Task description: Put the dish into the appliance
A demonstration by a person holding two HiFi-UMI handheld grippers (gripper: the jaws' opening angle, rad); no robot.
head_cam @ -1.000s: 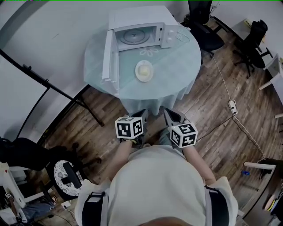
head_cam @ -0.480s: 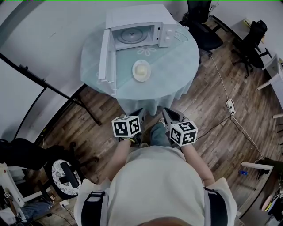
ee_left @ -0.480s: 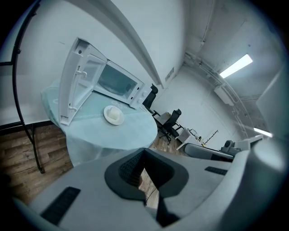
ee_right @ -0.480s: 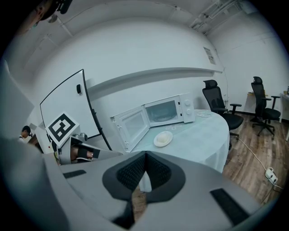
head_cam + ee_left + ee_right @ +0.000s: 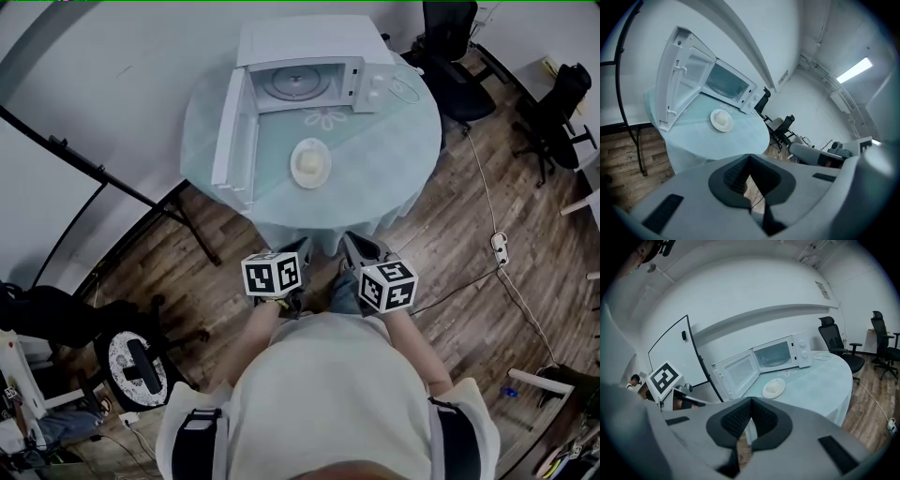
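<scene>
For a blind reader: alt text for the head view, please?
A person holds the left gripper and right gripper, both shut and empty, short of a round table. On it a white microwave stands with its door open, a plate of food in front.

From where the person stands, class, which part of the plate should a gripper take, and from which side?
Probably the rim of the plate nearest the person, approached low from the near edge of the table. It lies flat and shallow with food in its middle, so only the thin rim offers a pinch, and the open microwave door stands to its left.
</scene>
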